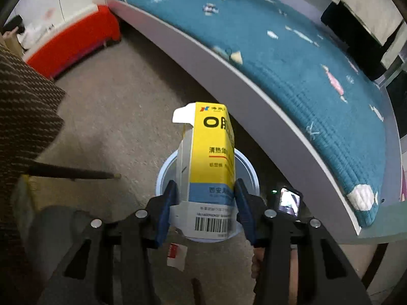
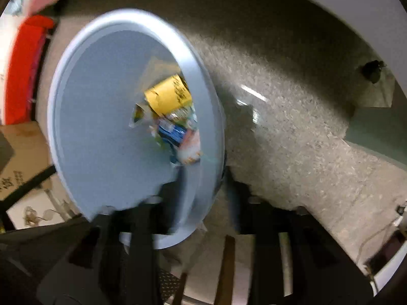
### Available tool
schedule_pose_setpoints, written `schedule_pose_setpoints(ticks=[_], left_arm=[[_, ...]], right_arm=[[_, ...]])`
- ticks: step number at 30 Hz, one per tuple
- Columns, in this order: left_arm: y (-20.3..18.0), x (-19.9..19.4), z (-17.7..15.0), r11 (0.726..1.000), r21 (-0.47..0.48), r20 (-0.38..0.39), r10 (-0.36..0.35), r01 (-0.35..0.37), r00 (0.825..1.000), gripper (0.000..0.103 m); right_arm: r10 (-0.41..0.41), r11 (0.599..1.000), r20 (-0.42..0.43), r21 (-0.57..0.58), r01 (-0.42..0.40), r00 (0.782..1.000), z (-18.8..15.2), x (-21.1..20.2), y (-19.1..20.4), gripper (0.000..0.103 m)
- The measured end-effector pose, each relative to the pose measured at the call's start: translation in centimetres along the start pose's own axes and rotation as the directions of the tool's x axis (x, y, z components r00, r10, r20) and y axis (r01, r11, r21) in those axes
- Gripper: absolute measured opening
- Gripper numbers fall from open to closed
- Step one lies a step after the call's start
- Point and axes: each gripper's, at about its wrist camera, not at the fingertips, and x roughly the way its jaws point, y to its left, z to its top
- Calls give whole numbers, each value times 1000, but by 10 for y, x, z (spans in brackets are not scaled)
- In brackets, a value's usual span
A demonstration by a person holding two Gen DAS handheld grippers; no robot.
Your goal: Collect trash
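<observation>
My left gripper [image 1: 206,195] is shut on a yellow, blue and white medicine box [image 1: 211,157], held upright over the light blue trash bin [image 1: 250,175] on the floor. In the right wrist view the bin [image 2: 101,132] is tilted toward the camera and close; its rim sits between my right gripper's fingers [image 2: 198,198], which are blurred and closed on it. Inside lie a yellow box [image 2: 169,95], blue packaging [image 2: 173,132] and other wrappers.
A bed with a teal quilt [image 1: 292,58] and grey frame runs along the right. A red box [image 1: 76,40] stands at the far left. A brown patterned fabric [image 1: 23,106] hangs at the left. A small red-and-white paper [image 1: 176,254] lies on the speckled floor.
</observation>
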Motion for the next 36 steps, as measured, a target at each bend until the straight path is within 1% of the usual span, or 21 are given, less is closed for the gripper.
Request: schedule_pose_setpoints(ticks=[1, 3, 4, 6, 8, 10, 13, 18, 20, 21, 22, 24, 25, 26, 28, 30, 31, 33, 34, 35, 36], left_arm=[[-1, 9, 1, 1000, 2, -20, -9, 9, 1000, 46], [-1, 21, 6, 1000, 0, -39, -29, 29, 999, 46], [-3, 24, 9, 999, 2, -43, -32, 32, 999, 46], [-8, 31, 15, 1000, 0, -52, -31, 31, 998, 54], [-7, 35, 16, 1000, -4, -67, -17, 16, 998, 86], [-4, 35, 14, 999, -13, -65, 44, -45, 997, 96], [0, 29, 11, 998, -29, -81, 51, -53, 995, 96], [0, -14, 10, 996, -64, -29, 60, -62, 998, 96], [-6, -45, 11, 997, -52, 27, 55, -53, 998, 96], [-10, -61, 11, 998, -41, 59, 55, -53, 997, 96], [-15, -86, 12, 998, -21, 110, 64, -62, 992, 96], [-20, -117, 12, 997, -6, 174, 76, -76, 982, 96], [-21, -146, 11, 996, -1, 231, 84, -86, 969, 97], [-21, -160, 11, 996, -1, 258, 91, -94, 962, 97], [-16, -207, 6, 991, -9, 351, 130, -136, 927, 98], [-8, -239, 3, 985, -35, 411, 169, -170, 896, 98], [2, -261, -2, 978, -68, 442, 208, -199, 872, 98], [18, -290, -8, 966, -116, 463, 259, -231, 848, 98], [26, -300, -12, 960, -137, 469, 278, -242, 838, 98], [36, -315, -17, 950, -170, 478, 312, -262, 822, 98], [44, -325, -21, 943, -190, 485, 332, -273, 809, 98]], right_arm=[[7, 1000, 31, -2, -7, 1000, 1, -10, -2, 88], [27, 1000, 77, -13, -26, 997, 1, -32, 3, 88], [37, 999, 86, -11, -37, 996, 2, -39, 4, 89], [63, 998, 131, -2, -64, 989, 2, -67, 7, 91], [81, 997, 178, -23, -78, 981, -2, -93, 12, 91], [99, 995, 222, -41, -92, 970, -6, -118, 18, 92], [140, 990, 296, -66, -126, 945, -13, -162, 26, 94], [199, 980, 382, -107, -171, 903, -20, -223, 38, 97], [231, 972, 418, -134, -191, 879, -27, -252, 47, 97], [241, 970, 429, -145, -197, 870, -33, -259, 49, 97], [252, 967, 442, -157, -202, 861, -36, -272, 54, 97], [283, 957, 470, -193, -216, 836, -46, -301, 66, 97], [295, 953, 478, -208, -219, 827, -50, -311, 71, 97], [313, 946, 492, -236, -222, 812, -58, -327, 81, 97], [343, 932, 508, -287, -221, 790, -71, -353, 99, 97], [370, 918, 512, -330, -219, 775, -85, -375, 118, 97], [387, 909, 518, -355, -220, 763, -93, -388, 128, 97], [424, 887, 520, -405, -223, 741, -108, -408, 149, 97], [450, 867, 516, -449, -217, 729, -119, -421, 165, 97], [465, 853, 515, -479, -208, 720, -127, -431, 176, 97], [478, 838, 515, -510, -194, 711, -137, -439, 189, 97]])
